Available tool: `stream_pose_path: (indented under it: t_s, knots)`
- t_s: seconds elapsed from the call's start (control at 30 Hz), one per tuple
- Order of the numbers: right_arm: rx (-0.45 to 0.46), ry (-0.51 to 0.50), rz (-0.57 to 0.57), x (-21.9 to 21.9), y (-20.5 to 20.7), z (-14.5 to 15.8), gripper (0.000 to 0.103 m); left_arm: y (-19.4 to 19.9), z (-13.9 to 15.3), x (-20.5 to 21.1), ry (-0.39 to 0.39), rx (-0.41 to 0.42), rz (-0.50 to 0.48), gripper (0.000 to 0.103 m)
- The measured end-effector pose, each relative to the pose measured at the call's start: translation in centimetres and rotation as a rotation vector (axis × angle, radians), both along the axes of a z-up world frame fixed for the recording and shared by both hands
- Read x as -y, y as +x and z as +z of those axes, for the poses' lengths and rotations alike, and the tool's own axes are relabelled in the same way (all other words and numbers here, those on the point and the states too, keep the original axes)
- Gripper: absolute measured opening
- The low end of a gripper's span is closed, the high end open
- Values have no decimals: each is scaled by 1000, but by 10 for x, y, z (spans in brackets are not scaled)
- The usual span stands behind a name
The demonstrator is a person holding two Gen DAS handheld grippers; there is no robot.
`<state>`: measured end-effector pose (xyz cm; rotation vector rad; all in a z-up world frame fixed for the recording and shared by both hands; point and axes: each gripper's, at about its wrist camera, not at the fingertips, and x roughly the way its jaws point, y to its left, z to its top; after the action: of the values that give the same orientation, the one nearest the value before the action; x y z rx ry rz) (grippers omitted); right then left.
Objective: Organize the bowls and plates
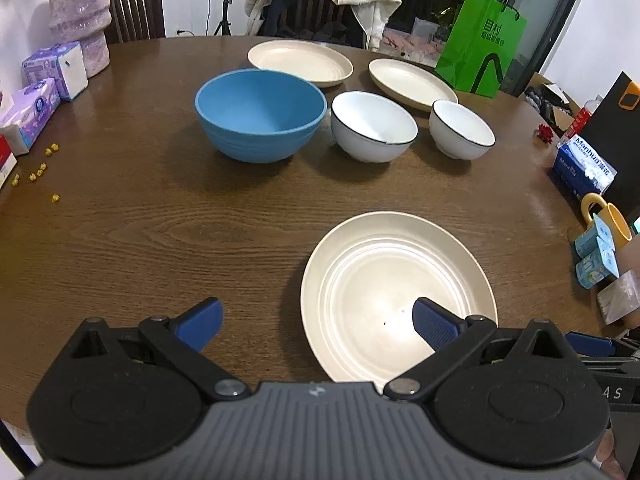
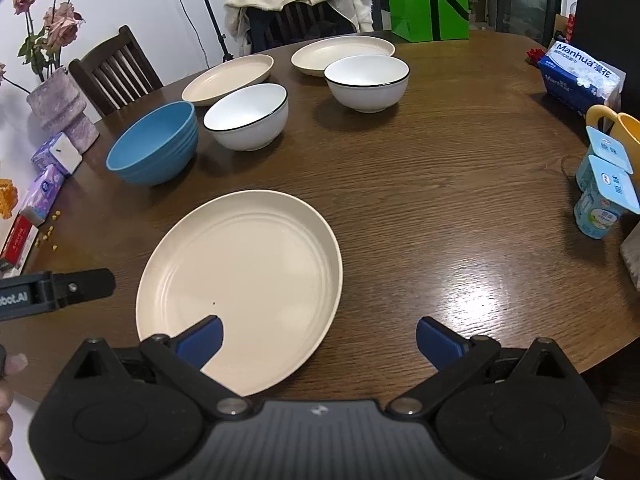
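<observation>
A cream plate lies flat on the brown table near the front edge. My left gripper is open above its left rim, and nothing sits between the fingers. My right gripper is open over the plate's near right edge, also holding nothing. Farther back stand a blue bowl, a white bowl and a second white bowl. Behind them lie two more cream plates, also in the right wrist view.
A green bag stands at the back right. Tissue packs and a vase line the left edge, with yellow bits nearby. A yellow mug, yogurt cups and a tissue pack crowd the right edge.
</observation>
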<state>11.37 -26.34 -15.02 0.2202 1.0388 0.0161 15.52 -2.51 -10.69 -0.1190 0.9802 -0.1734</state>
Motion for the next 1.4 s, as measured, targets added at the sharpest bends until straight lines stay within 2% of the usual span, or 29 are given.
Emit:
stream_pose_path:
  t_s: [0.23,0.43,0.63,1.03,1.4]
  knots:
    - [25,9,2,2,-4,17,103,-9,19,-1,-5,33,14,103]
    - [32,-38,15,-6,-7,33,103,-20,38,-5,-31,65,28,103]
    - [38,-34,40,-13,-8,45,103,-17,57,-11,-62,100,37,103]
    - [61,-50,19,-15,17,67,103,11,81,-13,-27,112,-5,103]
    - [77,-38,6,-13,61,85,103,56,103,-17,6,130,-47,103]
